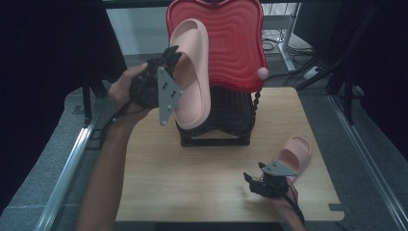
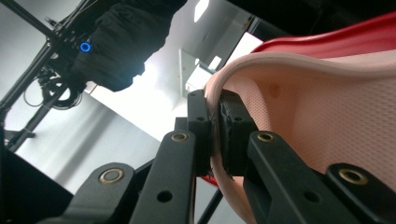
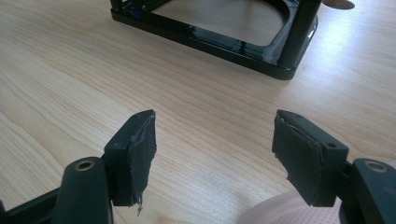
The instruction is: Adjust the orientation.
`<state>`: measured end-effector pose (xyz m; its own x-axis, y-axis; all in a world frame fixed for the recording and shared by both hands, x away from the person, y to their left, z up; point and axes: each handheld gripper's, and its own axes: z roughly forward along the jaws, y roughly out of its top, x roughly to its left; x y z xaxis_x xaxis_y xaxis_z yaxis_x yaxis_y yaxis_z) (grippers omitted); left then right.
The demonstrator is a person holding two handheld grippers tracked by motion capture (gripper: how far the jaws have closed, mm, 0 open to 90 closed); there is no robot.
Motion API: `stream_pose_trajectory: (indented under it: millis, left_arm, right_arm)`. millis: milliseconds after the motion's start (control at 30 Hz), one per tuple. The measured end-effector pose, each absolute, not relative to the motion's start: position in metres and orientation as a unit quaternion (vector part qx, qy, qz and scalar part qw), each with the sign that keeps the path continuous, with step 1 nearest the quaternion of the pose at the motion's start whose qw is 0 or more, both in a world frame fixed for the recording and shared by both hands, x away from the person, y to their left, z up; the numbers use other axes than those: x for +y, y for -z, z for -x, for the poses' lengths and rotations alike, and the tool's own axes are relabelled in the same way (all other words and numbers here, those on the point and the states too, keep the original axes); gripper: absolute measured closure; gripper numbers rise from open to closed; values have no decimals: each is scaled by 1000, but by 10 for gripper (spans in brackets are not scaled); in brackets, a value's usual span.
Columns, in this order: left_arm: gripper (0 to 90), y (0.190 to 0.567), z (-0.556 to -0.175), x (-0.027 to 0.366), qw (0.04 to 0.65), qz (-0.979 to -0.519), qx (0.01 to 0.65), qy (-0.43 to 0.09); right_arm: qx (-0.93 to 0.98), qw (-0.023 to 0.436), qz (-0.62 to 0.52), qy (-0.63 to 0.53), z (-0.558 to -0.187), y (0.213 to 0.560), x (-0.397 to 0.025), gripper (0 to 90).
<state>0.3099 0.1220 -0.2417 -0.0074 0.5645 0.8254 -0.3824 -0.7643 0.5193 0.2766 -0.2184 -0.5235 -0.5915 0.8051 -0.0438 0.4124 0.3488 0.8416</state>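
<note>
Your left gripper (image 1: 169, 57) is clamped on the edge of the slipper (image 1: 192, 72), and in the left gripper view the pads (image 2: 229, 126) pinch only a thin lip of its rim (image 2: 215, 116). You hold it high, sole outward, against the red tray (image 1: 235, 43) of the black rack (image 1: 216, 122). That grip is shallow: if you swing or twist the slipper, the soft rim can bend and peel out of the jaws, and the slipper falls onto the table (image 1: 192, 178) or the rack's base. Pushing it sideways against the tray could also tip the rack, which looks tall for its footing.

Your right gripper (image 1: 255, 185) rests low near the table's front edge with its jaws wide apart and nothing between them. The second slipper (image 1: 294, 155) lies flat just beside it, toward the table's right edge. A careless sweep of that hand could nudge it off.
</note>
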Motion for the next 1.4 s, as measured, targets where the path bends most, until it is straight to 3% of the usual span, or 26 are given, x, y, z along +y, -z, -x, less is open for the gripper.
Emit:
stream_pose_trajectory:
  millis: [467, 833, 1267, 1400]
  left_arm:
    - [844, 231, -394, 120, 298, -633, 100, -708]
    - [845, 225, -437, 107, 248, -637, 94, -724]
    - [831, 238, -443, 92, 199, -630, 66, -748]
    - [727, 236, -441, 94, 200, -638, 56, -742]
  right_arm:
    - [788, 234, -382, -422, -275, 523, -216, 305]
    - [789, 233, -384, -420, -274, 524, -215, 304]
    - [786, 236, -386, -421, -274, 523, -220, 304]
    - [786, 238, -386, -421, -274, 523, -219, 304]
